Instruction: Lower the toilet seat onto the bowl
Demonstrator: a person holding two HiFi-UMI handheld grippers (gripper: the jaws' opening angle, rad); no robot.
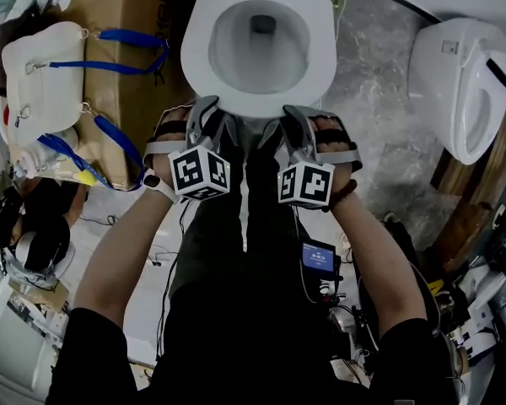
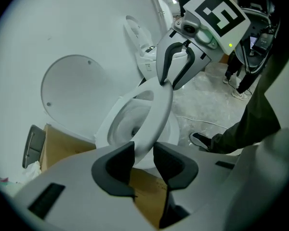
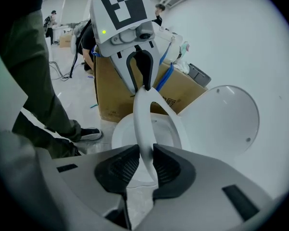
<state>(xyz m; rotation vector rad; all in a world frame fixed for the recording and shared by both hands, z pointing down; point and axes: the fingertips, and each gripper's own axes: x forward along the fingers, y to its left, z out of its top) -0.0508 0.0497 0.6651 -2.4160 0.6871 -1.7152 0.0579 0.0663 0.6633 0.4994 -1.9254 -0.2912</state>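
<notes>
Side by side and angled steeply down, the left gripper (image 1: 204, 118) and right gripper (image 1: 299, 123) each clamp the front rim of the toilet seat (image 3: 143, 114), which is tilted above the bowl (image 3: 119, 131). A cardboard box (image 1: 118, 83) stands to the left and a second toilet (image 1: 455, 83) to the right. The lid (image 3: 226, 119) stands upright behind.

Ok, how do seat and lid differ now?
The seat hangs tilted above the bowl; the lid stands upright. The seat is an open ring, the lid a solid disc. The left gripper and right gripper clamp the seat; the lid is untouched. Both white.
</notes>
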